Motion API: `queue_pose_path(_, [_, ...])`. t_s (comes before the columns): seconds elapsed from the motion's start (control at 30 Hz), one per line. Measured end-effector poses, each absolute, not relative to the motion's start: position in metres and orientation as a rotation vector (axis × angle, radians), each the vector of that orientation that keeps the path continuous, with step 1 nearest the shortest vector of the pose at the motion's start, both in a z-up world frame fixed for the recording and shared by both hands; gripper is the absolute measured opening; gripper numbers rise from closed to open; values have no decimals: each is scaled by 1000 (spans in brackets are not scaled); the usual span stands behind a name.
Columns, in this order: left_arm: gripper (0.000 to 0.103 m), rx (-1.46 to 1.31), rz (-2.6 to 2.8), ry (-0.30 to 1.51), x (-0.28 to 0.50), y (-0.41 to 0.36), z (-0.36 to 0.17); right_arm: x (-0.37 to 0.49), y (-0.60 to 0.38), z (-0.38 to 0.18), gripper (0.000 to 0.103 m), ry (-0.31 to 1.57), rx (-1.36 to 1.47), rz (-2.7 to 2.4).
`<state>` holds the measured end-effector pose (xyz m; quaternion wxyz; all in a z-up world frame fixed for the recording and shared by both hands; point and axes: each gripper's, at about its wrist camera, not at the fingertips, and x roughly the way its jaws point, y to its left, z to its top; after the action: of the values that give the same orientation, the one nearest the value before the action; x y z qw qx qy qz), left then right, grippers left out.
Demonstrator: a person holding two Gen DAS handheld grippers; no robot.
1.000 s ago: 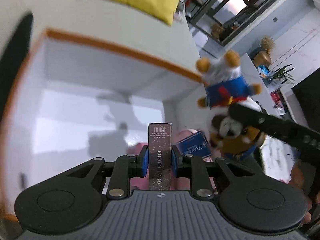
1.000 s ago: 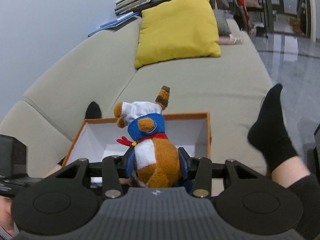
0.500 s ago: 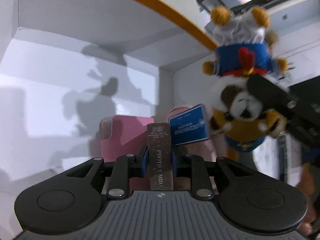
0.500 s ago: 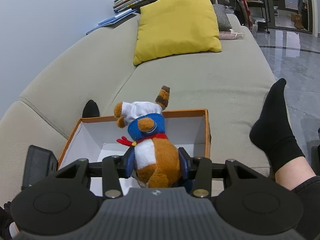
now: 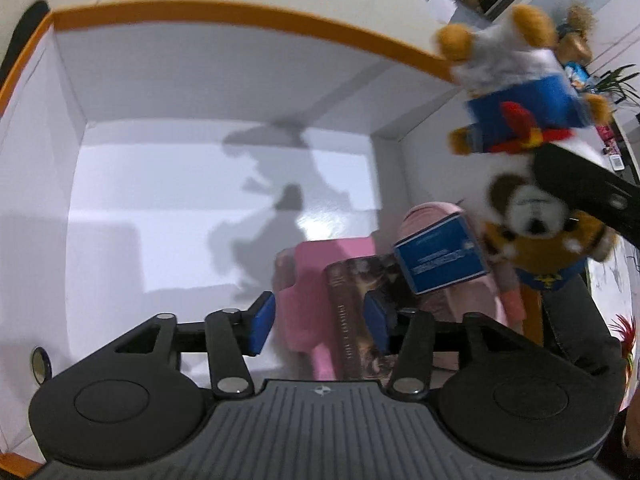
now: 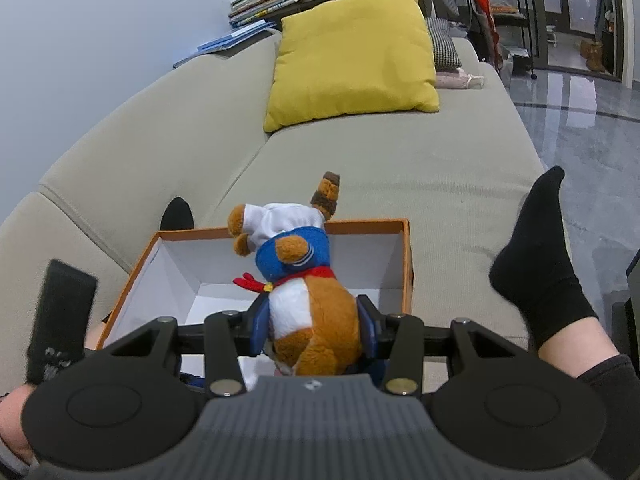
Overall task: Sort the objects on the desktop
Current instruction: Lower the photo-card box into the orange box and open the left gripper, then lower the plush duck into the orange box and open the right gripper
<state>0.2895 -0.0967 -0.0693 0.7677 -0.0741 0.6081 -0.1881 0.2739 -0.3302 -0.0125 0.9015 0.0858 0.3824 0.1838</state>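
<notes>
1. Jaws of the left tool (image 5: 318, 326) have just been opening and now stand apart inside the orange-rimmed white box (image 5: 224, 20); the dark photo-card box (image 5: 352, 320) between them leans against the right pad, clear of the left one.
2. Beside that card box, a pink item (image 5: 316, 264) and a small blue box (image 5: 440, 260) lie on the box floor.
3. Right tool (image 6: 314, 332) is clamped on a brown plush toy (image 6: 316, 320) in blue and white, held head-down above the box's near right side.
4. Beige sofa (image 6: 400, 168) carries the box, with a yellow cushion (image 6: 352, 56) behind and a black-socked foot (image 6: 536, 264) at right.
</notes>
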Motion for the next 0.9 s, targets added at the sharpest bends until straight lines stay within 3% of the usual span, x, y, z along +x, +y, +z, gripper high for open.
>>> queue_pose_path(0.2, [60,-291,-451,1431,301,-94,-90,273,-329,-14,47,794,175,388])
queue_pose_path(0.47, [62,-265,-457,1444,307,-102,-93,274,-328,-17,47,811,177,395])
queue_pose_path(0.7, [61,-294,-498,1431,308,-103,-92,271,-325,-13,47,828,235,426])
queue_pose_path(0.77, [54,-349,-528,1411,308,-95,-89,269,-325,-11,47,829,265,433])
queue_pose_path(0.9, [52,-364,-539,1309,299,-75,-65,266,-325,-6,47,819,311,429])
